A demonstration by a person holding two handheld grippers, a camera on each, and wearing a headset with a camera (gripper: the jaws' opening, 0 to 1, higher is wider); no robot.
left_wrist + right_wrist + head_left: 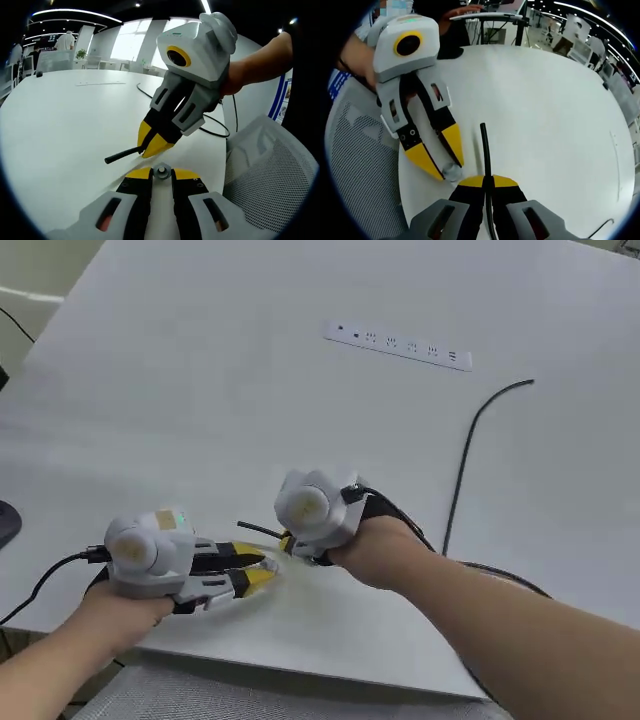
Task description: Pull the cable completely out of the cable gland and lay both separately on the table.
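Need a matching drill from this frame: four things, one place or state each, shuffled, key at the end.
Things
1. cable gland
2. black cable
3. power strip
4. mesh chair

Places or states
A. lying flat on the far part of the table
B. off the table, past its near edge
C. clamped between the jaws of the right gripper
D. pinched at the jaw tips of the left gripper

Pairs: 1-D, 2-C, 3-A, 4-B
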